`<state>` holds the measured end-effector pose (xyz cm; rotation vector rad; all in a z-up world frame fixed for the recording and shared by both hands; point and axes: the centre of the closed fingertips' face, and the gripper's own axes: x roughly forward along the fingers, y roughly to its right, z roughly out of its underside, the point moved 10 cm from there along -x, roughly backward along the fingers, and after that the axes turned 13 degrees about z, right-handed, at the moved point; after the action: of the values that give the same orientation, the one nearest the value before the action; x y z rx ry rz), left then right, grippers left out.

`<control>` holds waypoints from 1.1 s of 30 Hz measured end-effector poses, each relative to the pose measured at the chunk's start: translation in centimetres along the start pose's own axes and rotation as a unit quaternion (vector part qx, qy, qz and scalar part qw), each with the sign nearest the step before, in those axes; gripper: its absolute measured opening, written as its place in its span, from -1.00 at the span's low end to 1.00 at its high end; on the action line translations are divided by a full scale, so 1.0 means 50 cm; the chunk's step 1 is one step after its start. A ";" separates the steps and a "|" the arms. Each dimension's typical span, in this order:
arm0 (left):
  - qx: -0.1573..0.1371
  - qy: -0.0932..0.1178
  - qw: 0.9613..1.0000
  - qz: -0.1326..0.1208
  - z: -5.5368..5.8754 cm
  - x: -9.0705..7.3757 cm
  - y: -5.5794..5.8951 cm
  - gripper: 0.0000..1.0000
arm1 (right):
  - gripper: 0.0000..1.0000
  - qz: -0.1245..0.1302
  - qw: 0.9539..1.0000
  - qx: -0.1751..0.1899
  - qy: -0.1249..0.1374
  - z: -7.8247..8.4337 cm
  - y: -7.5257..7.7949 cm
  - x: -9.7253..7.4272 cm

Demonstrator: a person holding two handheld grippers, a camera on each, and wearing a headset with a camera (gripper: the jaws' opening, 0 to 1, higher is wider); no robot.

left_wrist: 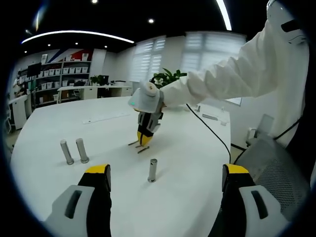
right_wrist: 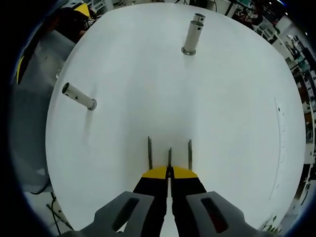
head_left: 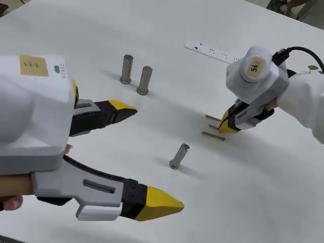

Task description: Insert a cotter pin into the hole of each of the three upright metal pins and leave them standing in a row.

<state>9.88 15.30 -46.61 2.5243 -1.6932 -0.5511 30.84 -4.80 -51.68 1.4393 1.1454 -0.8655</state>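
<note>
Left gripper (head_left: pixel 156 157) hangs nearest, jaws wide apart and empty; right gripper (right_wrist: pixel 169 170) is down on the white table (head_left: pixel 152 30), jaws together on the middle cotter pin (right_wrist: pixel 169 157) of three lying side by side; three metal pins stand upright, a close pair (head_left: pixel 135 75) far off and a lone metal pin (head_left: pixel 179 156) nearer the grippers. Likely risks: the thin pin pivots or slips in the tip pinch on lifting; the jaw tips drag the neighbouring cotter pins (right_wrist: pixel 149 150) just beside; the lone metal pin, unsteadied, topples if the cotter pin misses its hole.
</note>
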 end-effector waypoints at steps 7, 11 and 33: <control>-0.006 -0.007 1.000 -0.007 0.000 -0.005 0.002 0.85 | -1.00 0.003 1.000 0.002 0.020 0.013 -0.003 -0.015; -0.005 -0.010 1.000 -0.005 0.001 -0.005 0.005 0.84 | -1.00 0.025 0.999 0.005 0.028 0.022 -0.004 -0.035; -0.019 -0.011 1.000 -0.012 0.011 -0.017 -0.006 0.51 | -1.00 0.152 0.982 0.037 0.105 0.068 -0.066 -0.180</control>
<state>9.70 16.26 -46.98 2.5260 -1.6445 -0.6089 25.38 -9.96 -44.78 1.7456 1.0178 -0.5571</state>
